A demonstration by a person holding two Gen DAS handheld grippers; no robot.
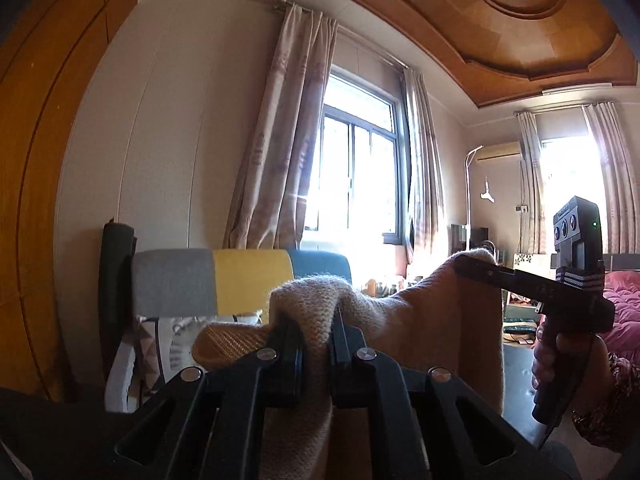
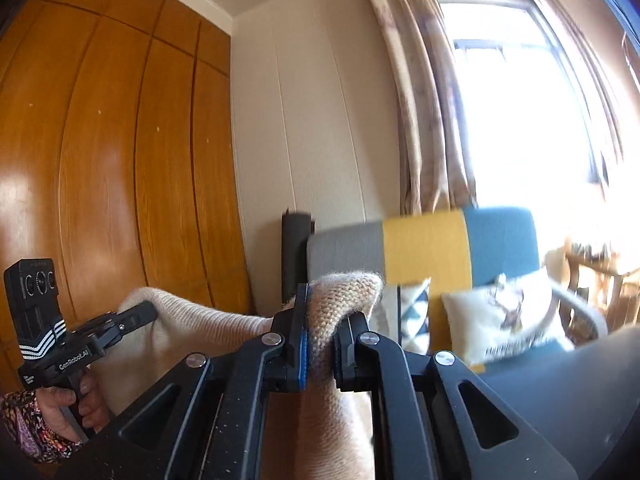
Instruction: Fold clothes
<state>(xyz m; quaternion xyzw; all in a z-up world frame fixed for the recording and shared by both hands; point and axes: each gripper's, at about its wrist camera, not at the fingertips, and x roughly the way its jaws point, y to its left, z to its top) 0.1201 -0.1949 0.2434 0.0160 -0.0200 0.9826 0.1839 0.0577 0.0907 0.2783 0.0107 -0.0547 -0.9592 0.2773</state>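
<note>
A wooden wardrobe (image 2: 100,160) fills the left of the right wrist view. Beside it, the left gripper (image 2: 138,314) is pinched on one edge of a beige knit sweater (image 2: 192,324), held by a hand (image 2: 66,404) with a patterned sleeve. The sweater hangs in the air, stretched between both tools. In the middle, the right gripper (image 2: 322,344) clamps a bunched fold of the same knit (its blue pad shows on the left finger). Behind stands a chair (image 2: 424,248) with grey, yellow and blue panels and printed cushions (image 2: 500,320), then a curtain (image 2: 420,120) and bright window (image 2: 532,100).
</note>
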